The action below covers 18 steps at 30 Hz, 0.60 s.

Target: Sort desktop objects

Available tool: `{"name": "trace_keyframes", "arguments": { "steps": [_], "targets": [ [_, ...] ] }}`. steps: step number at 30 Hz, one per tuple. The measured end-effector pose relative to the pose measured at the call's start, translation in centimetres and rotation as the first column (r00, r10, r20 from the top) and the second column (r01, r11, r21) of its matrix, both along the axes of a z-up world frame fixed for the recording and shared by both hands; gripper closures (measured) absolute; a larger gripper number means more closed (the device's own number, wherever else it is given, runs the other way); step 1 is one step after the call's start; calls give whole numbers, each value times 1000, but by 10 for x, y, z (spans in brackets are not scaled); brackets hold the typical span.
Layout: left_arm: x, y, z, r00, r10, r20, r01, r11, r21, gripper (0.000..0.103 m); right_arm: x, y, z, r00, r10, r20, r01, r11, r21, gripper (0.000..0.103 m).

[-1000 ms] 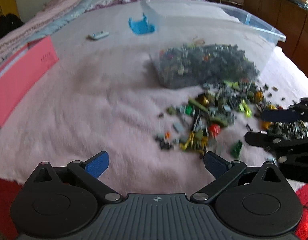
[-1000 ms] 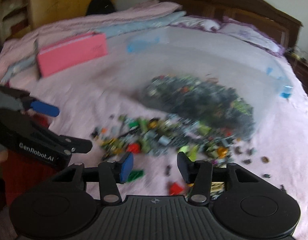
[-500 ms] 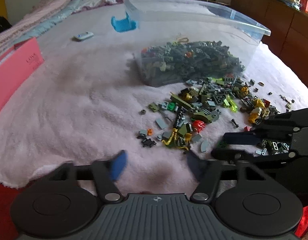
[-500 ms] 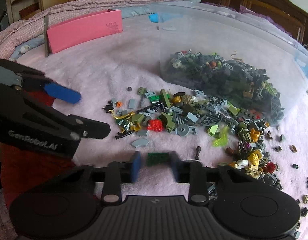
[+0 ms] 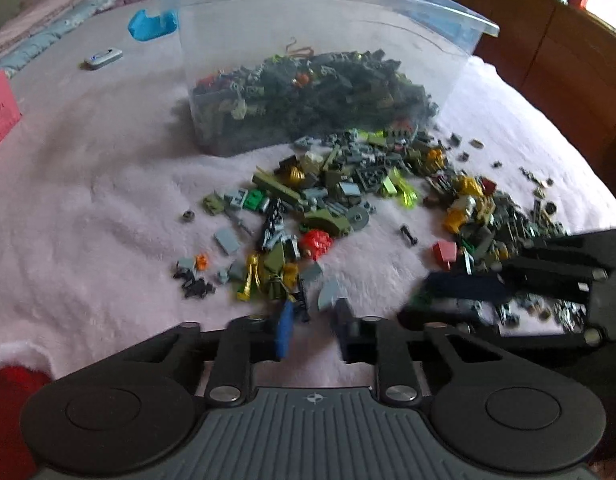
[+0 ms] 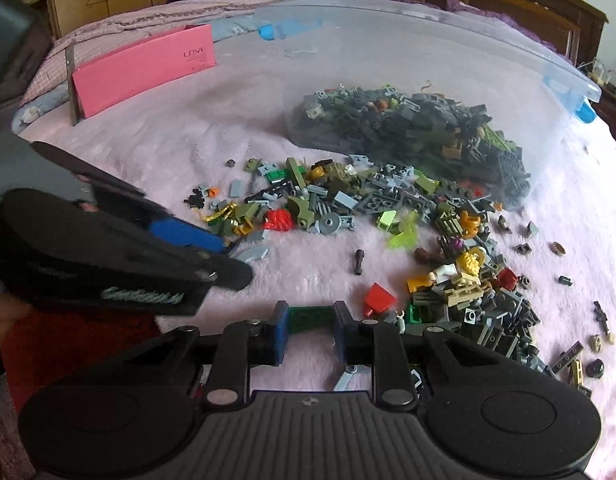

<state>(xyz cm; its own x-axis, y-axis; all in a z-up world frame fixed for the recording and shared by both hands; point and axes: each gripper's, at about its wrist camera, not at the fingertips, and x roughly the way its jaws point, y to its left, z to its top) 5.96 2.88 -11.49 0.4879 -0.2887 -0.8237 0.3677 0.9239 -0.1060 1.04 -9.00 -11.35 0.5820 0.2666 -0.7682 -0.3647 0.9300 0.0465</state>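
Bricks lie scattered over the pink bed at about twelve o'clock from both of my grippers, spilling from the foot of a clear bin that holds a dark heap of more.

At far left, at ten o'clock in the right wrist view, a pink box stands on the bed. At eleven o'clock in the left wrist view sit a small silver gadget and, beyond it, a blue clip.

My left gripper hangs over the near edge of the pile. Its fingers are closing, with a narrow gap between them and nothing that I can make out in it; a curved grey piece lies just beyond the tips.

My right gripper is pinching a green plate between its blue pads. In the left wrist view it reaches in from three o'clock, blurred, low over the right end of the pile. A red brick sits just beside its fingers at one o'clock, and a small dark peg lies alone at twelve o'clock. Further right, at two o'clock, yellow and tan pieces are heaped together.
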Motion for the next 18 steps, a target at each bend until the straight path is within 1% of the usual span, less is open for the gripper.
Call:
{"name": "trace_keyframes", "arguments": {
  "steps": [1, 2, 10, 18],
  "targets": [
    [2, 1, 0, 1000, 3, 0, -3, 1000, -3, 93, 0, 0, 0, 1000, 0, 1, 0, 1000, -1, 78],
    [3, 1, 1, 1000, 5, 0, -5, 1000, -7, 93, 0, 1, 0, 1000, 0, 2, 0, 1000, -2, 78],
    [-11, 8, 17, 1000, 2, 20, -1, 1000, -29, 94, -2, 0, 2, 1000, -13, 5, 13, 1000, 11, 78],
    [-22, 13, 46, 997, -5, 71, 9, 998, -59, 94, -12, -2, 21, 999, -10, 46, 9, 1000, 26, 78]
  ]
}}
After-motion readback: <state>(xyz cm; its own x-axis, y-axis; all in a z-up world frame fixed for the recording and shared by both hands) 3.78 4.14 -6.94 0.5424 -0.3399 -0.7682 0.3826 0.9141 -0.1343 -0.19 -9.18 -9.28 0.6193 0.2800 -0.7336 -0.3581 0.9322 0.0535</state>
